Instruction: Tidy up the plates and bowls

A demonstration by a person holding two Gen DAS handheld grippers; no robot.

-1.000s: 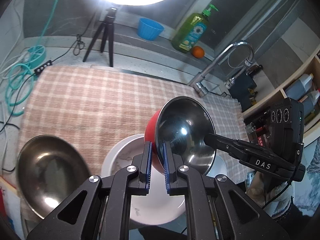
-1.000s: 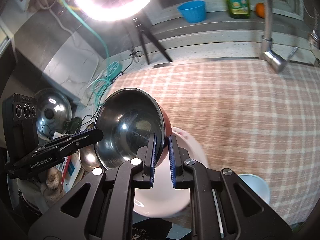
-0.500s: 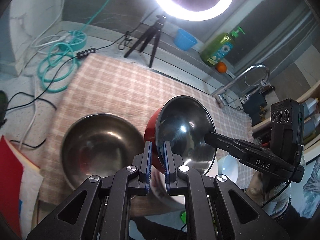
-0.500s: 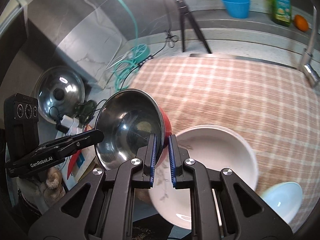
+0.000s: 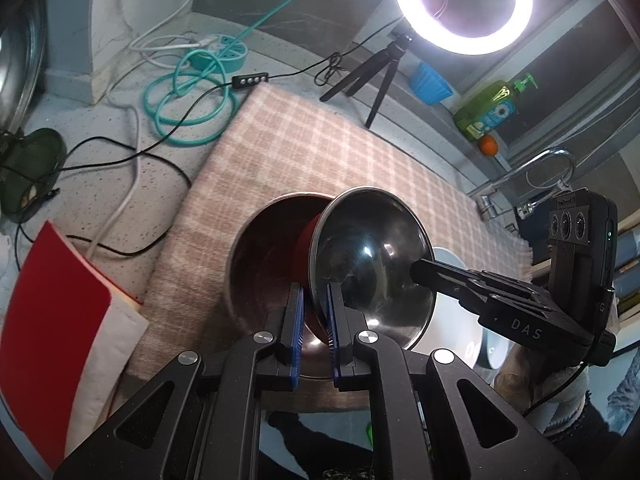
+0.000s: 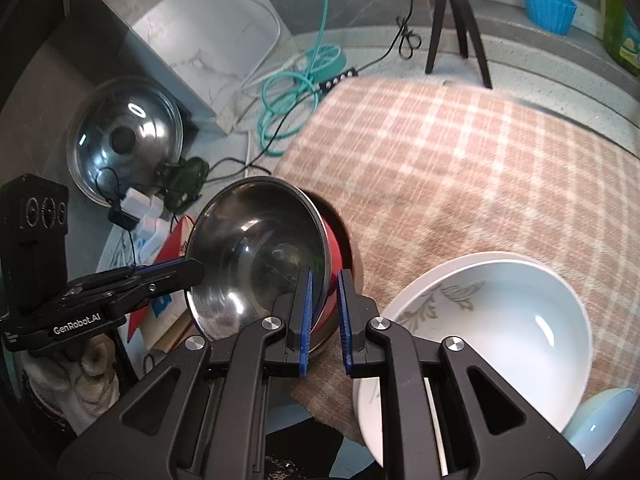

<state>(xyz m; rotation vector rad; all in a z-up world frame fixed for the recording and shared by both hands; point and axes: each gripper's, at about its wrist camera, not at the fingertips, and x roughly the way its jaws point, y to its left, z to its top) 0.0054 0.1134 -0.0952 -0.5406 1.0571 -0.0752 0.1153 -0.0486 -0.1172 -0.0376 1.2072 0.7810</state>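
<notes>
A bowl that is red outside and steel inside is held by its rim from two sides. My left gripper is shut on its near rim. My right gripper grips the opposite rim, its jaws a little wider than before. The bowl hangs tilted over a larger steel bowl on the checked cloth, partly inside it. A large white patterned bowl sits to the right, a pale blue bowl beyond it.
A ring light on a tripod stands at the back of the cloth. Coiled teal cable and a power strip lie left. A red folder lies left of the cloth. A steel lid, tap and soap bottle are around.
Both grippers carried the red bowl left, from above the white bowl to over the large steel bowl, and lowered it partly inside. The right gripper's jaws have widened slightly.
</notes>
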